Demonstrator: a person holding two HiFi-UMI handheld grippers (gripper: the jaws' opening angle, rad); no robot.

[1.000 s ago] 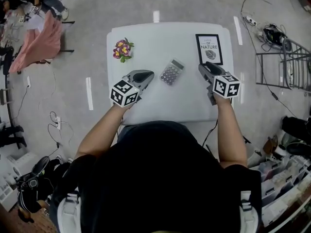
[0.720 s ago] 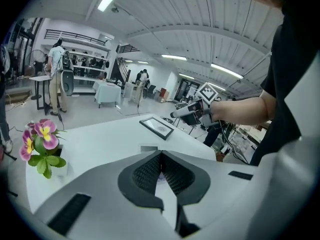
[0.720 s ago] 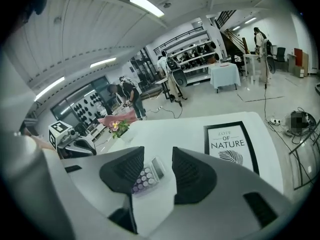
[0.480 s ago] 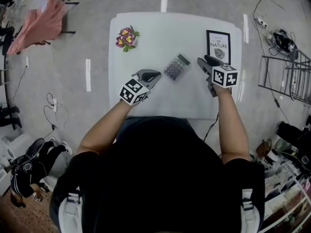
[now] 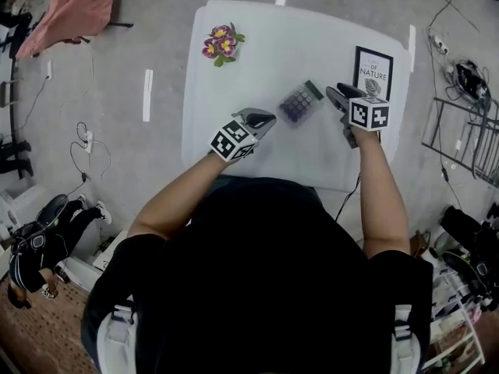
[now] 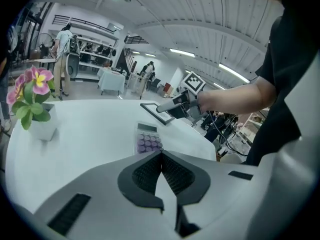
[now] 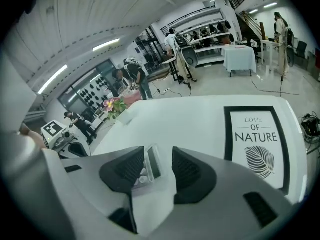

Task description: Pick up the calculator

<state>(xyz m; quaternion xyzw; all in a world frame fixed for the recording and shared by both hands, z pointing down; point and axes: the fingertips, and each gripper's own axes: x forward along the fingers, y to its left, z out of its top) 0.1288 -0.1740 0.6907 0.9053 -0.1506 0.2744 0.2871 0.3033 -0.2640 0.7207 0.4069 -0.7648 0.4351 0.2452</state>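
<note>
Well — slim calculator [image 5: 299, 102], purple keys, lying flat

**Head view:** my camera sits high above the table [image 5: 257, 61] and faces steeply down, far enough off to take in the whole top.

**Left gripper view:** low over the near edge, facing far and right.

**Right gripper view:** low at the right side, facing far and left, close to the calculator [image 7: 151, 163].

All three views share the calculator. The left gripper view also catches the right gripper [image 6: 161, 108], and the right gripper view the left gripper [image 7: 76, 149].
</note>
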